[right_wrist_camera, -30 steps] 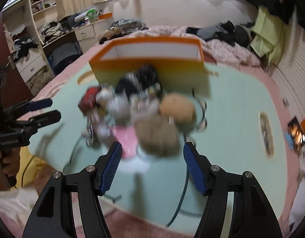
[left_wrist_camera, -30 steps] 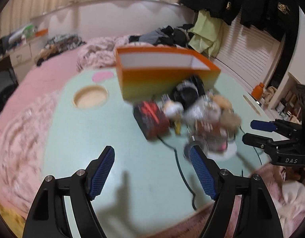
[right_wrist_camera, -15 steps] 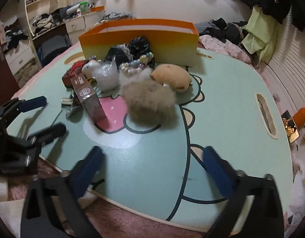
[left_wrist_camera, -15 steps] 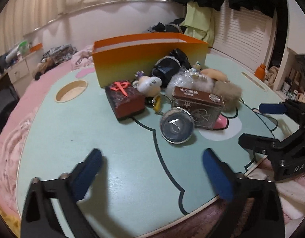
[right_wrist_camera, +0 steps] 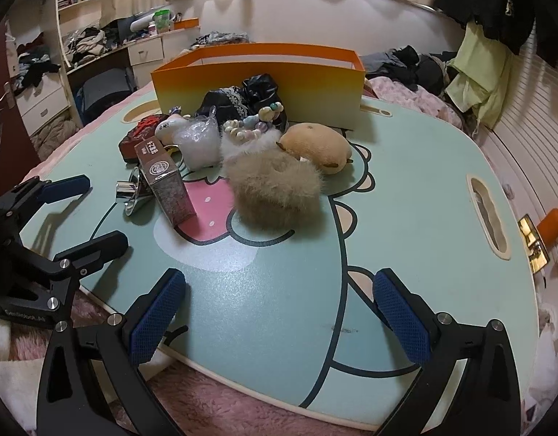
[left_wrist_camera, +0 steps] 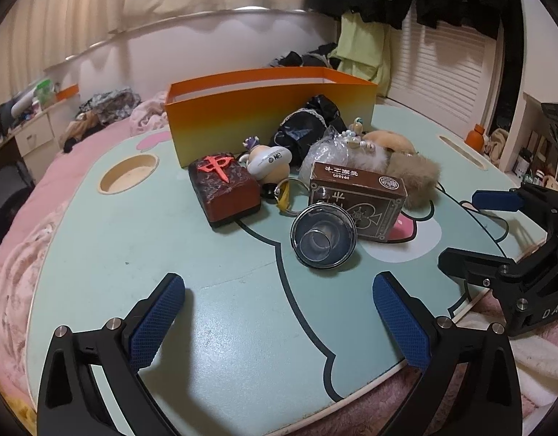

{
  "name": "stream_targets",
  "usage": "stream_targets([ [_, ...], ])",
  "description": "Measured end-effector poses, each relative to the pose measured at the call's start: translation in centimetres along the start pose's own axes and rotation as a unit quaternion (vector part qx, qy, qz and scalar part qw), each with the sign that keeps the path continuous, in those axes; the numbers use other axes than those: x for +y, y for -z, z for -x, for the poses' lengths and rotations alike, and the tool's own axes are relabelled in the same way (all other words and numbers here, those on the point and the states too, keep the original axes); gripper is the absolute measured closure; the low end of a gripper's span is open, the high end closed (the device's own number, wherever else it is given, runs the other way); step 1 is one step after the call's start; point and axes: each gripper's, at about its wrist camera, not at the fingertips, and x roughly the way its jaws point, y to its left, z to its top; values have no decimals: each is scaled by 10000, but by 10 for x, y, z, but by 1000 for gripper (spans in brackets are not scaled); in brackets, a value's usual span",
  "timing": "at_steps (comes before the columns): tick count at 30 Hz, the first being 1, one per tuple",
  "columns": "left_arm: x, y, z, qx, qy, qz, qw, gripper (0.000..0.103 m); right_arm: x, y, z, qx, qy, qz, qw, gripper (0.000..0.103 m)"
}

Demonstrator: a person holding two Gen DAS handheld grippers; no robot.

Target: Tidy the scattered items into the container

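1 orange container, upper centre | items heaped just before it: 1 brown card box, 1 red tile block, 1 metal cup | left gripper, right gripper: jaws just opened wide, empty, touching nothing

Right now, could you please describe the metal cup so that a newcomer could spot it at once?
Find the orange box at the far side of the green table; a pile of items lies in front of it. The metal cup lies on its side at the pile's near edge, against the brown card box: the only shiny, round thing there.

Both wrist views face the cluttered table closely.
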Motion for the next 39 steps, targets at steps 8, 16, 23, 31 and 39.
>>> stream_targets([
  [8, -1, 0, -2, -30, -21, 44, 10000, 0, 2, 0, 0, -110, -25, 67, 9999, 0],
  [16, -3, 0, -2, -59, -27, 50, 10000, 0, 4, 0, 2, -149, -19, 91, 9998, 0],
  [23, -4, 1, -1, -64, -25, 28, 10000, 0, 4, -1, 2, -111, -33, 69, 9999, 0],
  [31, -1, 2, -1, -72, 19, -9, 10000, 0, 4, -1, 2, -96, -34, 55, 9999, 0],
  [39, -1, 2, 1, -101, 3, 5, 9999, 0, 3, -1, 1, -97, -34, 52, 9999, 0],
])
